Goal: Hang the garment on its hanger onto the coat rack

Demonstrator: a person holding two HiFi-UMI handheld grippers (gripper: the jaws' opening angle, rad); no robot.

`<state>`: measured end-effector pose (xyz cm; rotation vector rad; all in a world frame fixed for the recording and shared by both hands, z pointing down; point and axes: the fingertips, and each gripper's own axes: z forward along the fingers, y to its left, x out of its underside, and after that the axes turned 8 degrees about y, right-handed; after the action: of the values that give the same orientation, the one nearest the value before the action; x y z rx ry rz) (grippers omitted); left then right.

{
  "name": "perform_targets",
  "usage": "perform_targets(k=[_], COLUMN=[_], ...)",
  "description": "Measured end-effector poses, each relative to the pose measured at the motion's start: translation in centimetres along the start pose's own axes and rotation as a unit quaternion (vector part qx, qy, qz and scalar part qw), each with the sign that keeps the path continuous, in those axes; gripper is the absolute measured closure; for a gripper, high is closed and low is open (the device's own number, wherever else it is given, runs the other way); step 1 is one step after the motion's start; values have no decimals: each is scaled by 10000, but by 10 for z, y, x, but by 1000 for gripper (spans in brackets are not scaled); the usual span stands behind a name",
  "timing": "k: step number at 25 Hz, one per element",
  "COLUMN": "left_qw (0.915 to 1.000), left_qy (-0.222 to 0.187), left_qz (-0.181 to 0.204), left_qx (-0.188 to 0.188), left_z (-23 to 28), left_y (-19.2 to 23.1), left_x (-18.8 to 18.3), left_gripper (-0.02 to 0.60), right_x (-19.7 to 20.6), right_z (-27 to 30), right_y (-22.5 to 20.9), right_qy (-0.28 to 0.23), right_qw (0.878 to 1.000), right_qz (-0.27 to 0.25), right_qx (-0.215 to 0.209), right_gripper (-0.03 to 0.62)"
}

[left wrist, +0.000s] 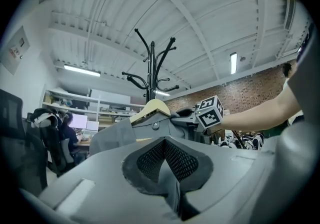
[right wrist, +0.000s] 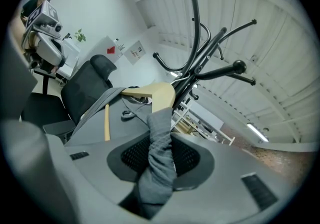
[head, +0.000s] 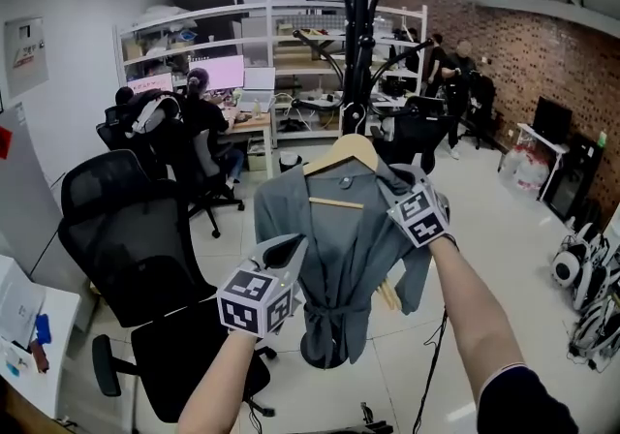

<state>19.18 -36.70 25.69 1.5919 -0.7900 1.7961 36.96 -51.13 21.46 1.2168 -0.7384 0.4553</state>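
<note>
A grey garment [head: 339, 258] hangs on a wooden hanger [head: 351, 146], held up right in front of the black coat rack [head: 359, 35]. The hanger's hook is lost against the rack's pole, so I cannot tell whether it rests on an arm. My right gripper [head: 399, 185] is shut on the garment's shoulder fabric [right wrist: 160, 168], just below the hanger's end [right wrist: 160, 93]. My left gripper [head: 286, 248] is lower, at the garment's left edge. Its pads [left wrist: 150, 160] are closed with a thin strip of grey cloth pinched between them. The rack's curved arms [left wrist: 152, 68] rise above the hanger [left wrist: 152, 108].
Black office chairs [head: 126, 229] stand close on the left, beside a white desk corner [head: 29, 325]. People sit at desks [head: 203, 112] by the shelving behind. A brick wall [head: 542, 54] runs along the right. A cable [head: 431, 364] lies on the tiled floor.
</note>
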Motion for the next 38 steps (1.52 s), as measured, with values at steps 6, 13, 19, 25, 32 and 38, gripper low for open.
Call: perform_targets(k=[6,13,19,25,32,38], left_qw=[9999,9995,9979,9953,9935,9933], left_qy=[85,246,549,757,761,716], left_qz=[-58,-171,-343,-558,-649,-643], left_qx=[40,49,88,234,537,636], left_z=[-1,-3,-12,-17,-24,-28], left_y=[-4,-11,-20,-43,-80,-92], left_x=[10,31,66,101,108,105], left_gripper=[580,580,580,580,580,580], right_x=[0,-15,24,60,44,32], right_z=[-5,-66,-121,-159,-193,-204], right_y=[-8,3,72,147,179,182], right_qy=[-98,-462,-455,-292,-374,-453], right_qw=[9993,9984,9944,9601,9433,9349], right_qz=[334,291,927,2607,3033,3194], right_qx=[106,142,-210,-965,-1299,-1479], right_gripper=[325,303,346,590,594,594])
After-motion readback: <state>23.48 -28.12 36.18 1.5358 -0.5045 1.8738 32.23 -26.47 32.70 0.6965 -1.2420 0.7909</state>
